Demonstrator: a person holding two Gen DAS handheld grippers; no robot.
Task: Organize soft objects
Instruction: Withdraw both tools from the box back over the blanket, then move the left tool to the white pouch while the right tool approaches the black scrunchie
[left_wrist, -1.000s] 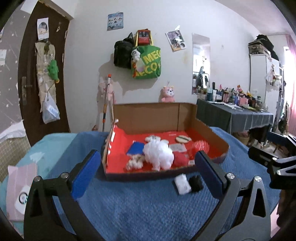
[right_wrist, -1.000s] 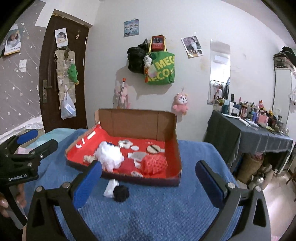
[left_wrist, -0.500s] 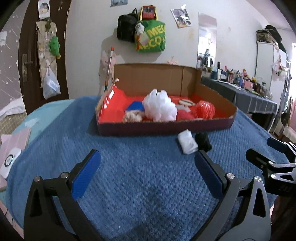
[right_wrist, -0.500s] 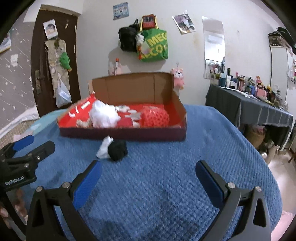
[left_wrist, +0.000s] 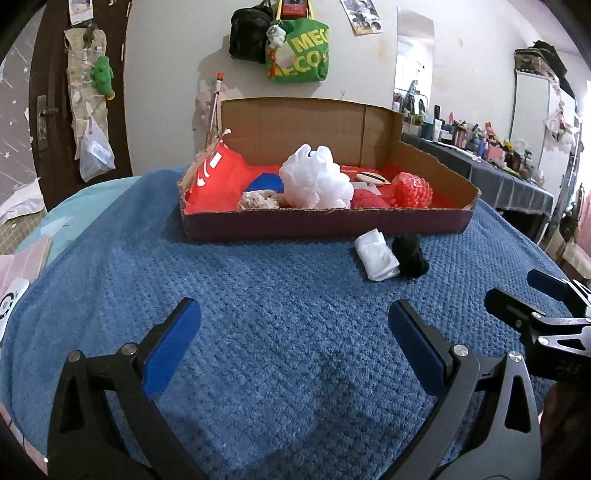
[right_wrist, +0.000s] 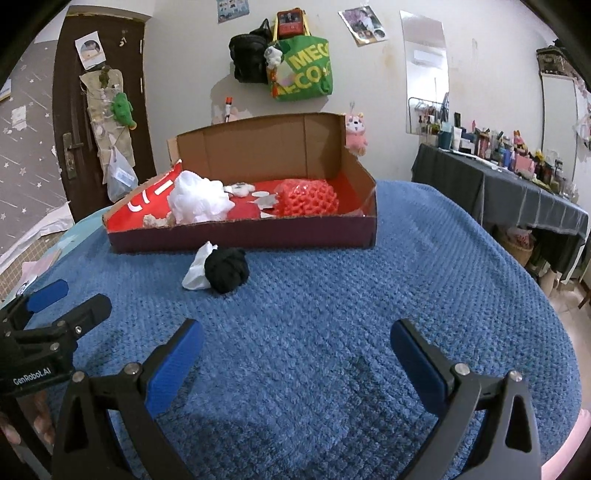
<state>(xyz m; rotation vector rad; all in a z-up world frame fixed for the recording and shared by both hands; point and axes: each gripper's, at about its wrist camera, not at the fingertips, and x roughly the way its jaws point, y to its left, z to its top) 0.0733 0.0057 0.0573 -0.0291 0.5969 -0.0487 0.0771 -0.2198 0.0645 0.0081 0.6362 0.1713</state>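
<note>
**Both tongs spread and empty above the blue blanket**

The left gripper (left_wrist: 293, 332) hangs low over the near part of the blue blanket (left_wrist: 280, 295), its blue-padded fingers (left_wrist: 171, 343) wide apart with nothing between them. The right gripper (right_wrist: 295, 350) sits beside it, likewise spread and holding nothing; from the left wrist view its tips show at the right edge (left_wrist: 524, 295), and from the right wrist view the left one shows at the left edge (right_wrist: 66, 306).

A shallow cardboard box (left_wrist: 325, 225) with a red lining rests toward the far edge of the blanket, its back flap standing upright. Inside lie a white mesh puff (left_wrist: 316, 177) near the middle, a red netted ball (left_wrist: 412, 190) toward the right side, a beige knitted piece (left_wrist: 258, 199) against the front wall, and a blue pad (left_wrist: 267, 182) behind it.

Outside the box, just in front of its front wall, a rolled white cloth (left_wrist: 376, 254) and a black bundle (left_wrist: 410, 254) lie touching each other on the blanket, well ahead of both grippers. In the right wrist view the black bundle (right_wrist: 227, 269) partly covers the white cloth (right_wrist: 197, 271)
</note>
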